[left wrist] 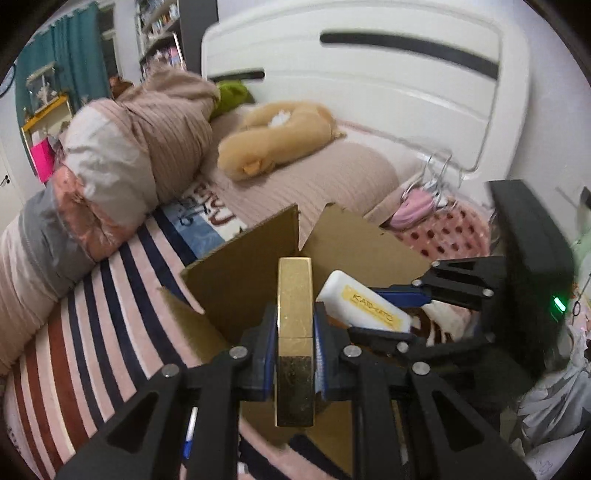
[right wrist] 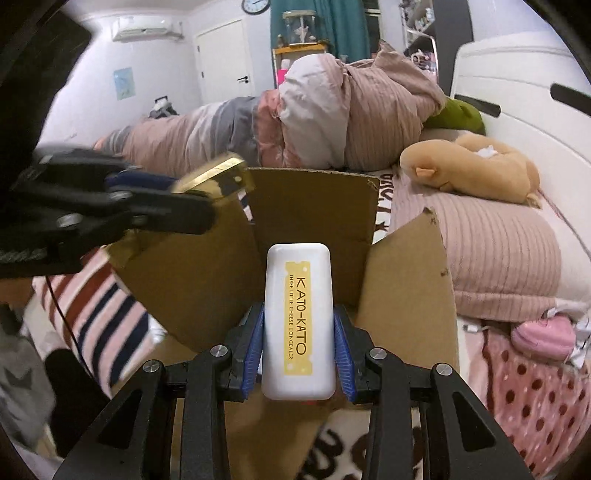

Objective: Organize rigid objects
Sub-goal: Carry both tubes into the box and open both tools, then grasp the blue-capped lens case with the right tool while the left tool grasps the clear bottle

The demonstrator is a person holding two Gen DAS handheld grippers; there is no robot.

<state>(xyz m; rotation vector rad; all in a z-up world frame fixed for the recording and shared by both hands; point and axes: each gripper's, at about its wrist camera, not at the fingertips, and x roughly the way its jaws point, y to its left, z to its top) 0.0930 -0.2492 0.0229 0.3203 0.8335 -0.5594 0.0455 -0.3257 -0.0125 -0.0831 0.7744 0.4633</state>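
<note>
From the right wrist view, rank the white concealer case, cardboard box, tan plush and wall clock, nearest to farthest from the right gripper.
1. white concealer case, gripped in the right gripper.
2. cardboard box, just ahead.
3. tan plush, right, on the bed.
4. wall clock, top, far wall.

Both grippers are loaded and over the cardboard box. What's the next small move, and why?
Probably lower the right gripper a little into the cardboard box and open it there. It is shut on the white Kato-Kato concealer case, held above the box's open mouth with the flaps spread. The left gripper, shut on the gold bar-shaped case, sits close alongside, so moving one at a time seems safer.
</note>
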